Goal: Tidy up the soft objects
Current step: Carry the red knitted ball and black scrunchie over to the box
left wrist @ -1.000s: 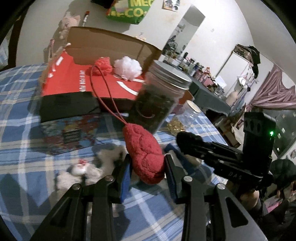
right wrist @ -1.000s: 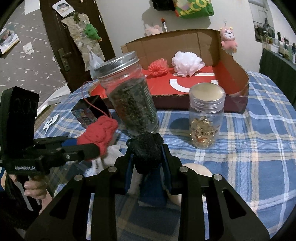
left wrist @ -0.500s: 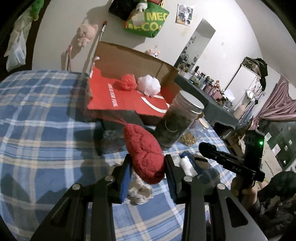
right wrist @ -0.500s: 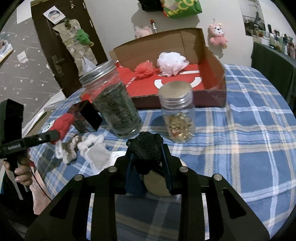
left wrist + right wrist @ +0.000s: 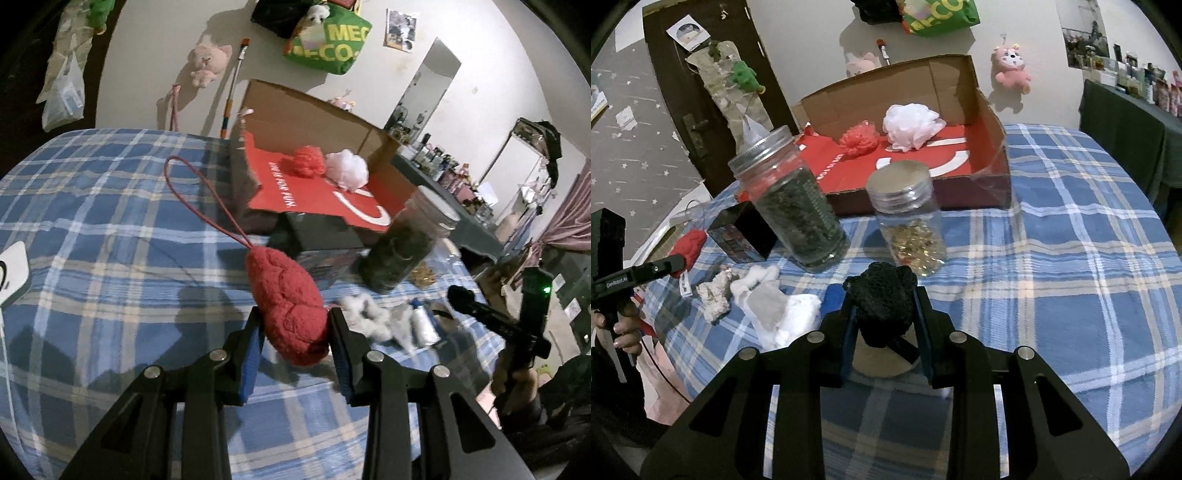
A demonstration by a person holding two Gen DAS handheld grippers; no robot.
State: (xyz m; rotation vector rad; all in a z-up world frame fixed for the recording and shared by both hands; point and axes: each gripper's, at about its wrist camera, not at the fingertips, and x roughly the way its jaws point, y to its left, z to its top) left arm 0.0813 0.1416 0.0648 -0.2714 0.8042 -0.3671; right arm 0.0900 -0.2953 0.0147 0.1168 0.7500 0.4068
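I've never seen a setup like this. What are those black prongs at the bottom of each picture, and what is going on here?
No robot here: a person holds a two-finger gripper in each hand, and a camera on each looks along its fingers. In the left wrist view, the left gripper pinches a red plush toy with a cord loop. In the right wrist view, the right gripper pinches a black fuzzy ball. On the plaid tablecloth stand two lidded jars and a cardboard box holding a red pompom and a white one. White soft scraps lie nearby.

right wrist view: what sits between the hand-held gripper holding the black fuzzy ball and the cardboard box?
A clear jar with gold pieces and a metal lid, standing on the blue plaid tablecloth between the right hand-held gripper, black fuzzy ball and cardboard box.
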